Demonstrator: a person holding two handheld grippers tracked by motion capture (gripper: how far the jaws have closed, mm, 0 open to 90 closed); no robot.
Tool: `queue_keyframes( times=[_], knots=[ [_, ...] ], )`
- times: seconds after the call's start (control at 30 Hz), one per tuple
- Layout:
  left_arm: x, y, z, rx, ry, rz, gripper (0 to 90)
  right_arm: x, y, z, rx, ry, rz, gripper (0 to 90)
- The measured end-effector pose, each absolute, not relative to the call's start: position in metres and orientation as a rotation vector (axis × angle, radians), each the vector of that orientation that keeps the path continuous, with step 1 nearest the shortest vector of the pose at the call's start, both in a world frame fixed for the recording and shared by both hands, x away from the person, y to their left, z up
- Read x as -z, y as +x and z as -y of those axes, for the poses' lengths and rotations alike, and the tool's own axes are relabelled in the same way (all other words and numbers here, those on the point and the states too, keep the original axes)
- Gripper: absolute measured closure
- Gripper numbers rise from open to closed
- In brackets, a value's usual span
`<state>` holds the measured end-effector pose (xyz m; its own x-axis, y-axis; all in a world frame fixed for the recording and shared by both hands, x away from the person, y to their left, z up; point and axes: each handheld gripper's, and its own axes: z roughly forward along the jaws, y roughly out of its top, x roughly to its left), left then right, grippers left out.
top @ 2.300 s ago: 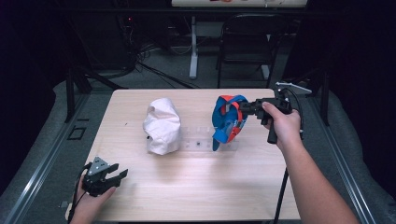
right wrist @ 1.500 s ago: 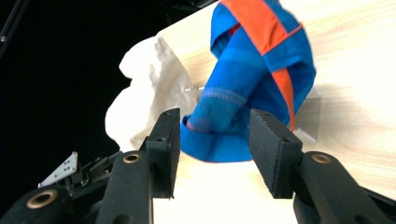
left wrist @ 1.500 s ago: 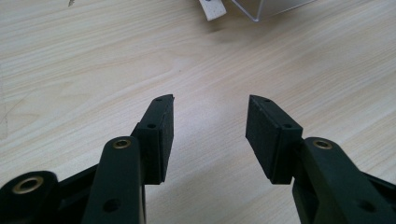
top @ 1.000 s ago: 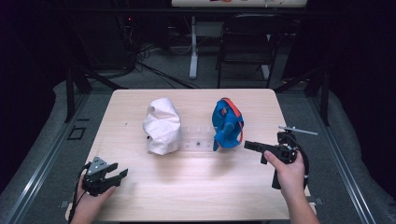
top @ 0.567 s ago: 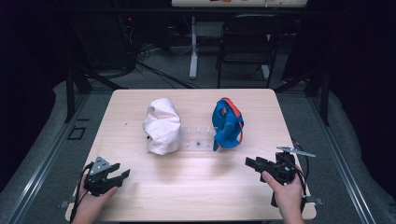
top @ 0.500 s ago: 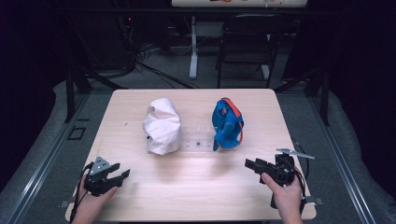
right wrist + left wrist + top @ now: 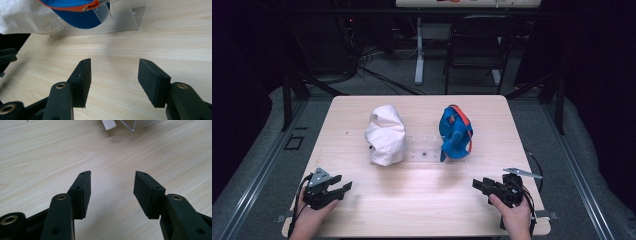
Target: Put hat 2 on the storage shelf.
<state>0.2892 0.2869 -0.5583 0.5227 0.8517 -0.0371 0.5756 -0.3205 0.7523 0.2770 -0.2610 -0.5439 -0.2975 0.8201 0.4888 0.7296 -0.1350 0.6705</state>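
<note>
With both caps set on the clear stand (image 7: 422,149), the left gripper (image 7: 343,187) and right gripper (image 7: 477,184) rest released; a clean finish means keeping clear of the blue cap (image 7: 455,134) and white cap (image 7: 385,135).

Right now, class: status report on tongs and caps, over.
Left tongs open, empty. Right tongs open, empty. Blue cap and white cap on clear stand. Nothing in the way.

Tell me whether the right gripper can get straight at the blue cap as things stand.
Probably yes: the right gripper is open, holding nothing, and bare table lies between it and the blue cap on the clear stand.
</note>
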Motion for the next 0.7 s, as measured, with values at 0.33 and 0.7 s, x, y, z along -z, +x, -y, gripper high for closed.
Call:
queue_keyframes(
  times=[0.33, 0.7],
  knots=[
    [0.560, 0.289, -0.285, -0.460, 2.037, -1.153, 48.7, 0.557, 0.279, 0.238, -1.298, 1.720, -2.061, 46.3],
    [0.562, 0.291, -0.286, -0.450, 2.030, -1.154, 48.8, 0.559, 0.281, 0.235, -1.299, 1.731, -2.087, 50.9]
  ],
)
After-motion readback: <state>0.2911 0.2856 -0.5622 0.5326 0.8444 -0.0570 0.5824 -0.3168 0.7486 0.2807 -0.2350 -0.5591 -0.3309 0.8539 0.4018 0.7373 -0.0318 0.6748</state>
